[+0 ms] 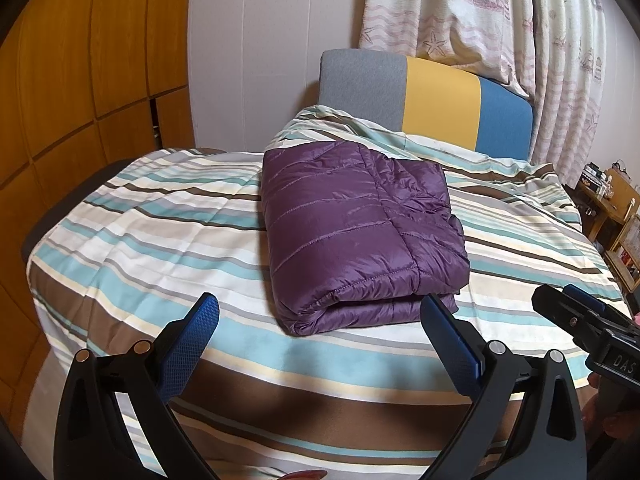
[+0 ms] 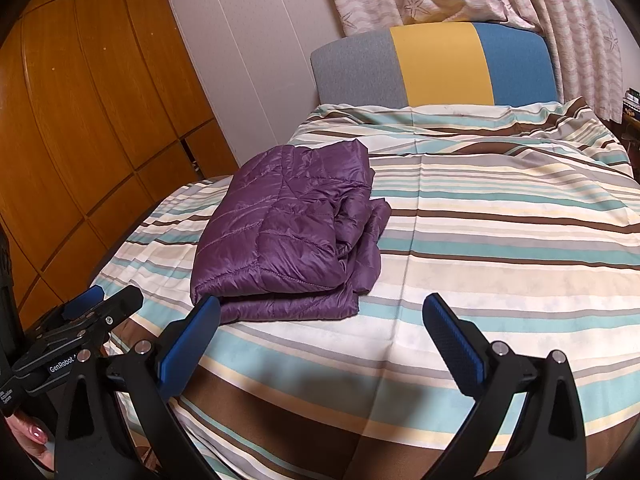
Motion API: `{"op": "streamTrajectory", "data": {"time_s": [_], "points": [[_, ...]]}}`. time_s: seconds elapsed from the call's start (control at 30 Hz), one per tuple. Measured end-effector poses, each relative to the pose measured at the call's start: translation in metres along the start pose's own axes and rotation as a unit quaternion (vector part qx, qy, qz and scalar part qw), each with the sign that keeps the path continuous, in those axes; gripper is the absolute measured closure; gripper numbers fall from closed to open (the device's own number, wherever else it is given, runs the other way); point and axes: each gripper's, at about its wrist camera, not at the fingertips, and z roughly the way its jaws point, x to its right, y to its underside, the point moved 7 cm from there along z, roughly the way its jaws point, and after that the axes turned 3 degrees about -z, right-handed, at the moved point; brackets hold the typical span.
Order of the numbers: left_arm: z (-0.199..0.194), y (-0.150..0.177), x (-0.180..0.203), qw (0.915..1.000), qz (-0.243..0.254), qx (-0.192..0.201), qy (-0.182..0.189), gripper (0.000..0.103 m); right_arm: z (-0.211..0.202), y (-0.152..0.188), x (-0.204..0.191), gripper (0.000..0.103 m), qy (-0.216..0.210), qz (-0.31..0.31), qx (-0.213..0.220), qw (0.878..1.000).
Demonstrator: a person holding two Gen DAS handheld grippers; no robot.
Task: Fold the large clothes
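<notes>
Room: bedroom with a wooden wardrobe (image 1: 80, 80) on the left, a pale wall, and curtains (image 1: 500, 20) printed with ships and starfish.
Bed: covered by a striped bedspread (image 1: 160, 240) in white, teal, brown and grey; it fills most of both views.
Headboard: padded headboard (image 1: 424, 96) at the far end, with grey, yellow and blue blocks.
Jacket: purple puffer jacket (image 1: 352, 232) lies folded into a thick, squarish bundle on the bedspread. It sits near the front edge of the bed, more to the wardrobe side. The folded edge faces the cameras, and the loose layers bunch up on its right side.
Left claw: left gripper (image 1: 320, 312) hangs just in front of the jacket with its blue pads spread wide apart. It holds nothing and does not touch the jacket.
Right claw: right gripper (image 2: 320, 312) is also spread wide and holds nothing. It is over bare bedspread, to the right of the jacket.
Side by side: each claw shows at the edge of the other's view.
Hand: fingers (image 2: 34, 434) with pink nails hold the left tool's handle.
Shelf: small wooden shelf (image 1: 616, 208) with clutter stands far right.
</notes>
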Motion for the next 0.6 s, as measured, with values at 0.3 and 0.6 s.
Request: {"op": "streamTrajectory", "data": {"time_s": [0.3,0.6], "points": [[0.0020,0.0015,0.0003,0.9999,-0.005,-0.009,0.007,0.003,0.0012,0.0009,0.0002,0.002,0.000,0.003,-0.002,1.000],[0.0017,0.0053,0.0011,0.9999,0.000,-0.009,-0.013,0.003,0.0040,0.0026,0.0003,0.002,-0.003,0.009,-0.006,1.000]]}}
